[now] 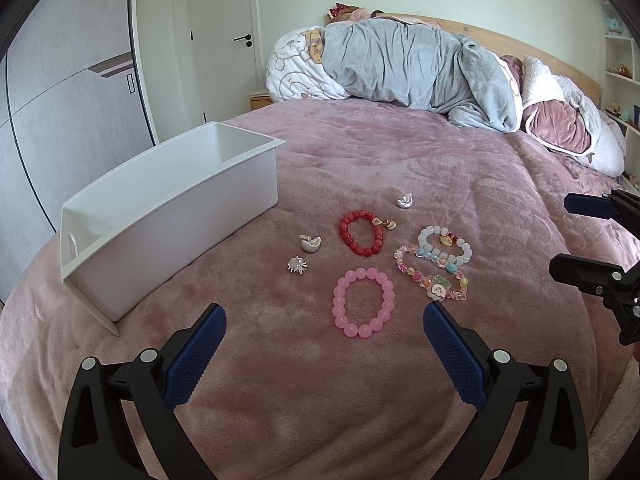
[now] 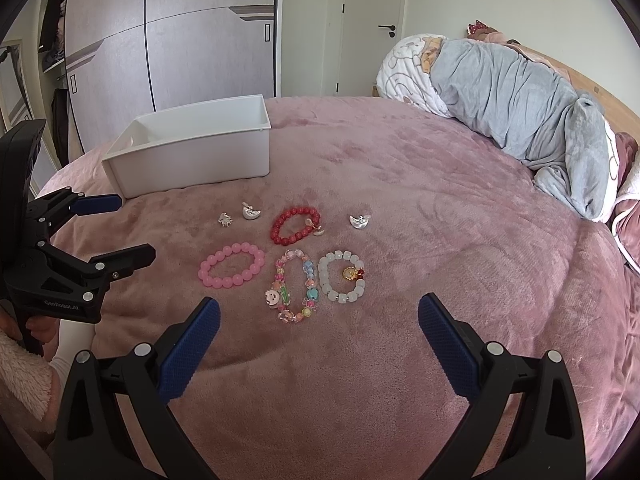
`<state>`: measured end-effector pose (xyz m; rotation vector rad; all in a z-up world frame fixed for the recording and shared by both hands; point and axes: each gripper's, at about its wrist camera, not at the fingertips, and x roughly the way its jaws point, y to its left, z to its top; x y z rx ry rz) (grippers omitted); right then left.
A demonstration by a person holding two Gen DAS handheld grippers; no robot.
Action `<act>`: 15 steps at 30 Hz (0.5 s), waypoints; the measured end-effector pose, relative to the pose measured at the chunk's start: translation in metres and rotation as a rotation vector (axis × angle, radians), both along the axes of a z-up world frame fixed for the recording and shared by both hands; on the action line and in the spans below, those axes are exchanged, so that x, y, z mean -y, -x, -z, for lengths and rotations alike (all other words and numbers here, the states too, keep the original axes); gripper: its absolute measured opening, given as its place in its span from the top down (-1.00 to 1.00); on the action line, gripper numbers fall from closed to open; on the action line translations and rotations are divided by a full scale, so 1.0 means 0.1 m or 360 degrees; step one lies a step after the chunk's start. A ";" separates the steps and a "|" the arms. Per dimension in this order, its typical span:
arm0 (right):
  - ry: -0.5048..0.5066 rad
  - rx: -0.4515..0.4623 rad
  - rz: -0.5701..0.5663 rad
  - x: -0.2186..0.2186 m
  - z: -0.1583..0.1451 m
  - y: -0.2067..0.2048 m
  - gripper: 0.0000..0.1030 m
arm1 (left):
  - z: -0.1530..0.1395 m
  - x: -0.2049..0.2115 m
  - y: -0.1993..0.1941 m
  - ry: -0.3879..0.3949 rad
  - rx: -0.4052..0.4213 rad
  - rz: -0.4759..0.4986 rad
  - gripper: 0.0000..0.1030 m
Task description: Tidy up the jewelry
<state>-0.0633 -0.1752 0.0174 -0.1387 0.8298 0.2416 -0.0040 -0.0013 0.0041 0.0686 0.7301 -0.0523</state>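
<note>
Several pieces of jewelry lie on the pink bedspread: a pink bead bracelet, a red bead bracelet, a multicolour charm bracelet, a pale white bead bracelet and three silver charms. An empty white box stands to their left. My left gripper is open and empty, just short of the pink bracelet. My right gripper is open and empty, just short of the charm bracelet.
A rolled grey and white duvet and pillows lie at the head of the bed. A wardrobe and a door stand beyond the bed's left side. Shelves line the right wall.
</note>
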 end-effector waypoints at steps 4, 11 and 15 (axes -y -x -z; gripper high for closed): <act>0.0034 -0.0002 0.0008 0.01 -0.02 -0.08 -0.90 | 0.06 -0.03 -0.08 0.0025 -0.0031 -0.0022 -0.94; 0.0071 -0.0044 -0.0011 0.03 0.01 -0.34 -0.90 | 0.23 -0.04 -0.31 0.0028 -0.0092 -0.0032 -0.93; 0.0004 -0.0138 0.0006 0.07 0.12 -0.57 -0.77 | 0.39 -0.05 -0.47 0.0060 -0.0158 -0.0038 -0.93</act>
